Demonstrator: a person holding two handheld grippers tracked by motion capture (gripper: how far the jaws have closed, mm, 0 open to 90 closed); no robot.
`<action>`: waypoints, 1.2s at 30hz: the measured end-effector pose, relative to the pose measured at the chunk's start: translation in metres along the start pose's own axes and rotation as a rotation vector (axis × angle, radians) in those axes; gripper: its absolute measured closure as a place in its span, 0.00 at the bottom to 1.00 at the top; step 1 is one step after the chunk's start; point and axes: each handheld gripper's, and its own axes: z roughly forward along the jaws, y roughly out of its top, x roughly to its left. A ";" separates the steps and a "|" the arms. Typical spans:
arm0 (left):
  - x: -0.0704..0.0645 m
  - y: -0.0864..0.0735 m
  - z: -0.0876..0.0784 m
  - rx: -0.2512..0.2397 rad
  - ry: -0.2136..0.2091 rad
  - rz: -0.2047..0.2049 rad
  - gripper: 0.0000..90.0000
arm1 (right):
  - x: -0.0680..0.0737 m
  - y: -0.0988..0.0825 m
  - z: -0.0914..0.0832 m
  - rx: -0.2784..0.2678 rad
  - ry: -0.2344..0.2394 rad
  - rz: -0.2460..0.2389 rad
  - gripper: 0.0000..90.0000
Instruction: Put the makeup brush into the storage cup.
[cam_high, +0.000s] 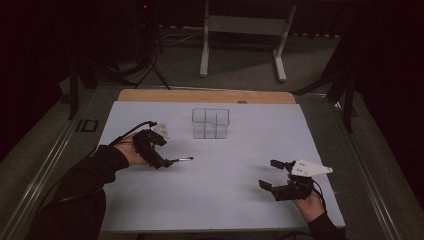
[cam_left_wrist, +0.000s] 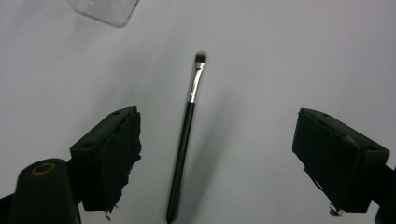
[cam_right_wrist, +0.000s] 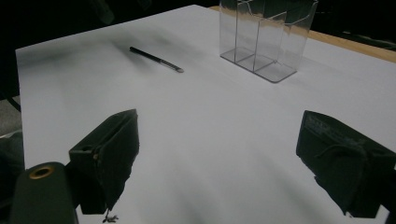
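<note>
Brush (cam_left_wrist: 187, 135) lies flat on desk (cam_high: 235, 210), left of middle, bristle end toward your right. Your left gripper (cam_high: 167, 163) sits over its handle end, brush between jaws, untouched by either. Clear divided organizer (cam_high: 210, 123) stands behind brush, near far edge, about centre, well apart from it. Your right gripper (cam_high: 272, 175) rests near front-right corner, well apart from brush and organizer. Beyond far edge, frame legs (cam_high: 204, 55) stand on floor.
</note>
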 end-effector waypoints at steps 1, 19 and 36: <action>-0.001 0.000 0.001 0.000 -0.003 0.006 0.20 | 0.000 0.000 0.000 0.000 0.000 0.000 0.15; 0.000 0.015 0.029 0.107 -0.023 0.083 0.53 | 0.000 0.000 0.001 -0.002 0.006 -0.005 0.15; 0.006 0.022 0.049 0.165 -0.015 0.103 0.72 | 0.000 0.000 0.000 -0.004 0.010 -0.005 0.15</action>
